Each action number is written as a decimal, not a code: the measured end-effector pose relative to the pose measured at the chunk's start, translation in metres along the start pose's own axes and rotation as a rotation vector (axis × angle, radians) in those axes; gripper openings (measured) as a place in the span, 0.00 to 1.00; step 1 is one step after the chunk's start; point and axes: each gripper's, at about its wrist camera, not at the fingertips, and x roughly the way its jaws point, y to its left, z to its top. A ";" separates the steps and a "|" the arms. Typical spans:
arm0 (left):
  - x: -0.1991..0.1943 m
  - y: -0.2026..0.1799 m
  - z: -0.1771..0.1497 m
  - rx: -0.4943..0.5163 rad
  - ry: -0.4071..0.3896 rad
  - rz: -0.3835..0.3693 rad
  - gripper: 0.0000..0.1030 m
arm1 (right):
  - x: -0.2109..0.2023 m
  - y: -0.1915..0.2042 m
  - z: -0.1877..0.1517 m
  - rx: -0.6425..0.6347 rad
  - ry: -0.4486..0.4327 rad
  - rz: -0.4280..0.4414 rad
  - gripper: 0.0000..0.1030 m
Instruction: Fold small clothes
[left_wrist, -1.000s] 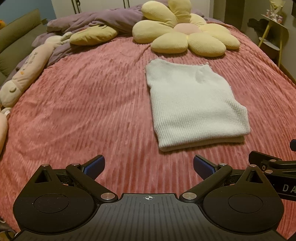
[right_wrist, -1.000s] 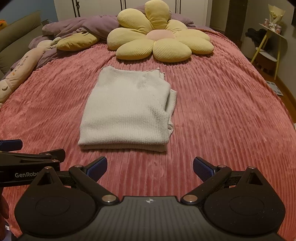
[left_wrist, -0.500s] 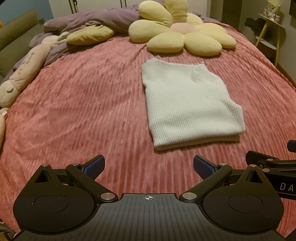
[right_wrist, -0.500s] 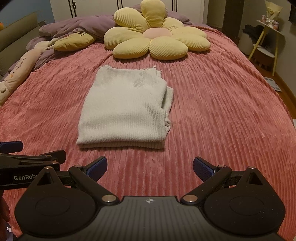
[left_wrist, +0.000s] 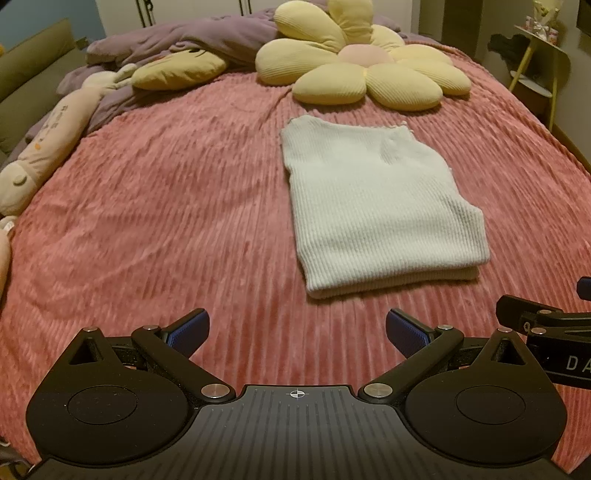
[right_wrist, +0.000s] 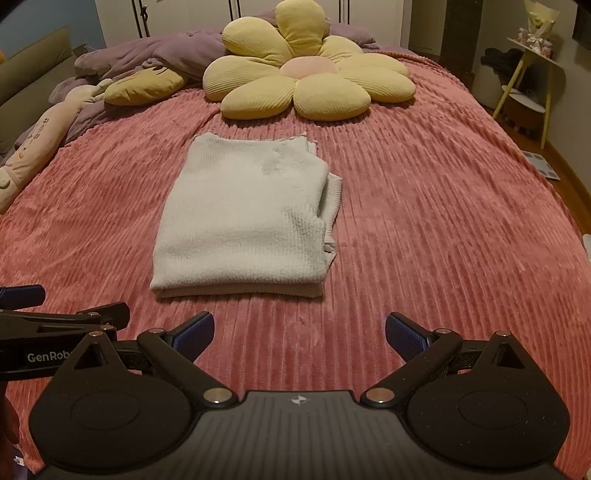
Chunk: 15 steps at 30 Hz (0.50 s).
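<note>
Left gripper (left_wrist: 294, 328) released | right gripper (right_wrist: 300, 329) released | folded sweater (right_wrist: 243, 218) ahead, flower pillow (right_wrist: 310, 62) beyond

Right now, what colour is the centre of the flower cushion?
Pale pink, ringed by yellow petals, on the flower cushion; clearest in the right wrist view.

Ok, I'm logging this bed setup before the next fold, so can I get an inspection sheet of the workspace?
Surface: pink ribbed plush bedspread, slightly rumpled.
Job's things: white knit garment, folded into a flat rectangle, layers peeking out along its right edge.
Clutter: yellow flower-shaped cushion, yellow pillow, long cream plush toy, purple duvet, all beyond or left of the garment.
Grippers: left claw open, empty; right claw open, empty; both short of the garment.
Cables: nothing seen.
Surroundings: yellow-legged side stand, white wardrobe doors.
</note>
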 end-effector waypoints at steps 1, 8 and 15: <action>0.000 0.000 0.000 0.000 0.000 0.000 1.00 | 0.000 0.000 0.000 0.002 0.001 0.000 0.96; 0.000 -0.001 0.000 -0.002 0.002 0.002 1.00 | 0.000 -0.001 0.001 0.002 0.002 -0.001 0.96; 0.001 0.000 -0.001 -0.001 0.004 0.000 1.00 | 0.001 -0.001 0.000 0.004 0.002 -0.002 0.96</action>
